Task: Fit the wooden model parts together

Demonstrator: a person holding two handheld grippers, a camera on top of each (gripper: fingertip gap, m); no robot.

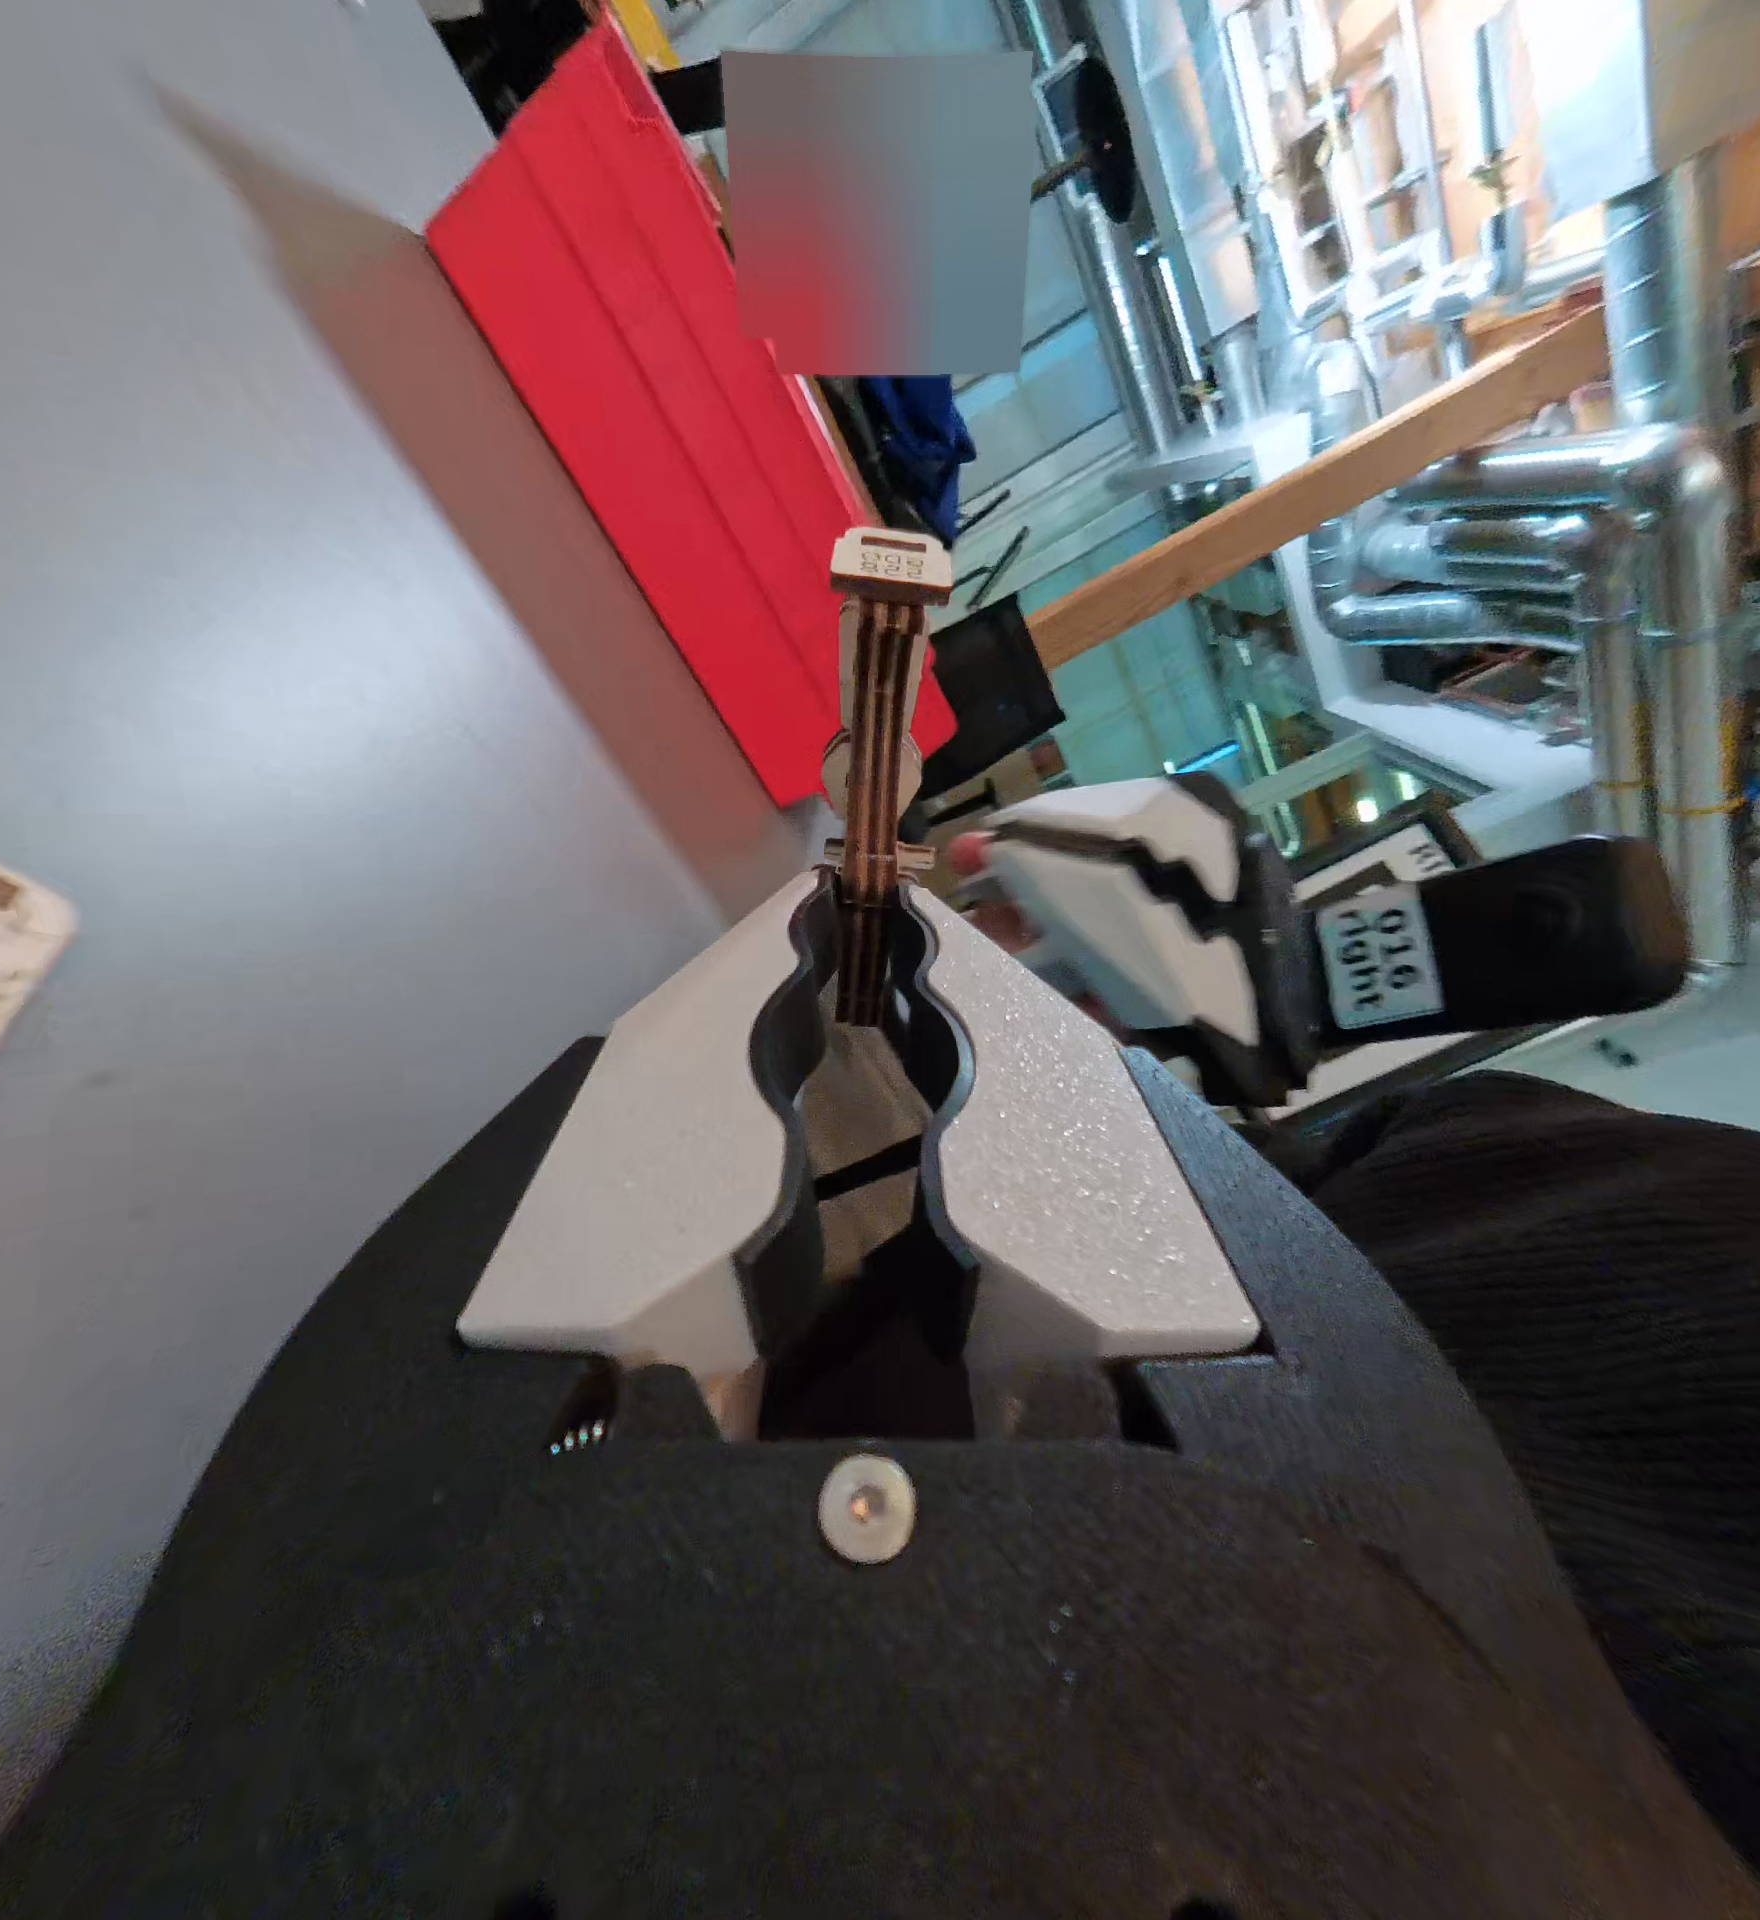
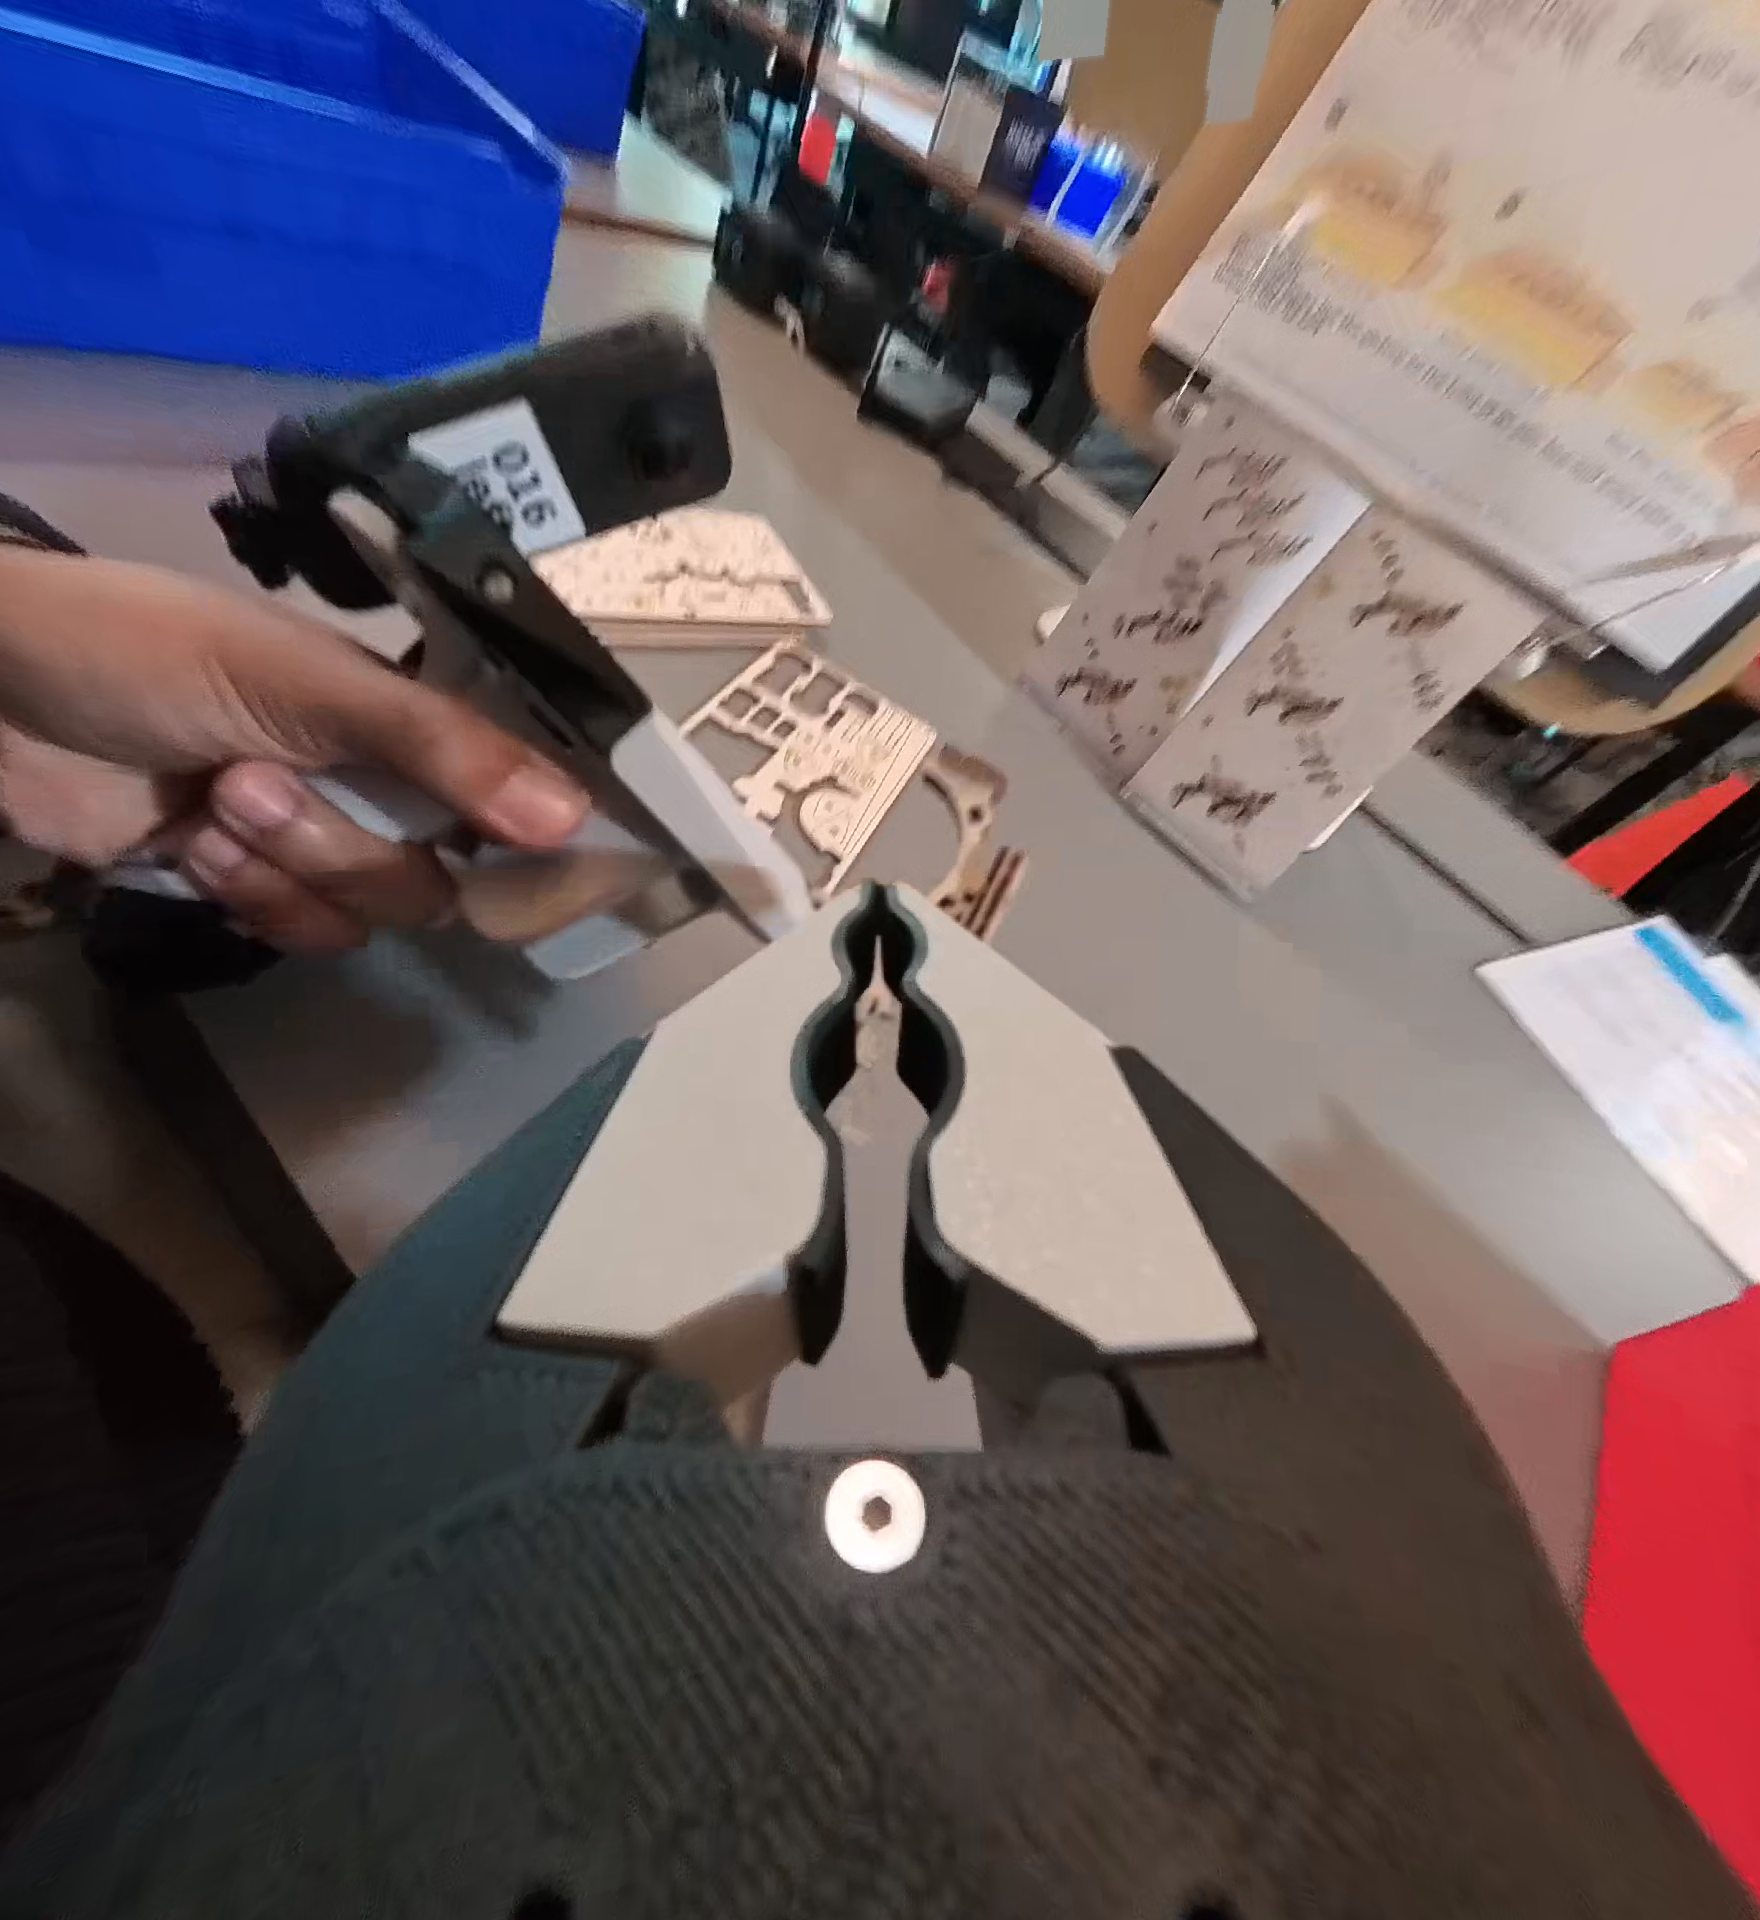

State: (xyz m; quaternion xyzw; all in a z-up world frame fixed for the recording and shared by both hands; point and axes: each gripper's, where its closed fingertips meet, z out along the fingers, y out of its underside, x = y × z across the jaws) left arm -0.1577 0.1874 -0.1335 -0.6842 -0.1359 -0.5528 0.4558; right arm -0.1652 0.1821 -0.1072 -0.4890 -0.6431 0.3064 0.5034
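1. Spreading flat and grey: table (image 2: 1167,997).
2. Standing behind: red bin (image 1: 647,416), blue bin (image 2: 232,208).
3. Crossing beyond: wooden beam (image 1: 1323,499), silver ducts (image 1: 1478,561).
4. Shining down brightly: daylight.

Layered wooden model part (image 1: 881,769) stands upright, its base clamped

Black textured gripper body (image 1: 855,1662) — pale grey fingers (image 1: 678,1122), black wavy pads, silver screw (image 1: 865,1507)

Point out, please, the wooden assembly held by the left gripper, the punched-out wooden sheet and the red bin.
wooden assembly (image 1: 878,717): left wrist view, layered edge mid-length.
punched-out wooden sheet (image 2: 834,743): right wrist view, its centre.
red bin (image 1: 647,436): left wrist view, side wall.
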